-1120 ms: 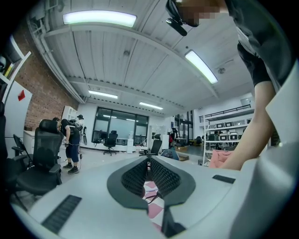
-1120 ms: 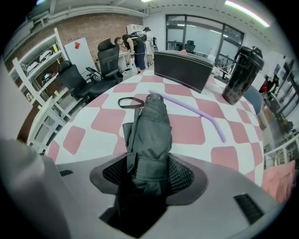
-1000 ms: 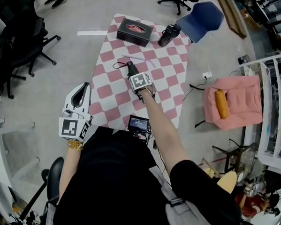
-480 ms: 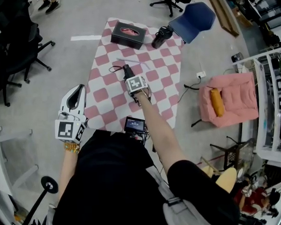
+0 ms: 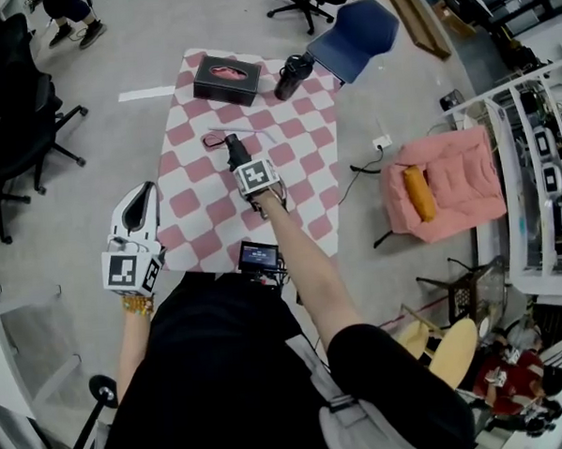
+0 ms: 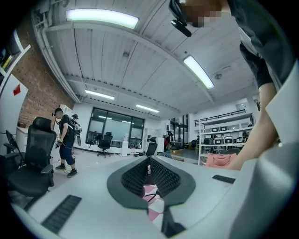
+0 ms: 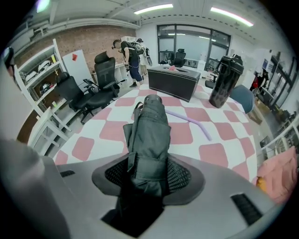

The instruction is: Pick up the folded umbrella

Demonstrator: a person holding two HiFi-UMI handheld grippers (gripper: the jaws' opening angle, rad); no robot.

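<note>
The folded umbrella (image 7: 148, 135), dark grey with a wrist strap, stands between the pads of my right gripper (image 7: 148, 175), which is shut on its lower end. In the head view that right gripper (image 5: 244, 169) points steeply down over the middle of the pink-and-white checked table (image 5: 191, 219), and the umbrella (image 5: 232, 153) sticks out beyond it, just above the cloth. My left gripper (image 5: 146, 193) hangs off the table's left edge, shut and holding nothing. In the left gripper view its pads (image 6: 161, 175) meet at the tip.
A black tissue box (image 5: 226, 78) and a black flask (image 5: 292, 76) stand at the table's far end, and a lilac straw (image 7: 189, 122) lies near the umbrella. A blue chair (image 5: 356, 37), a pink cushioned seat (image 5: 443, 187) and office chairs (image 5: 13, 139) surround the table.
My right gripper has risen a little with the umbrella in it. The left gripper has kept its place beside the table.
</note>
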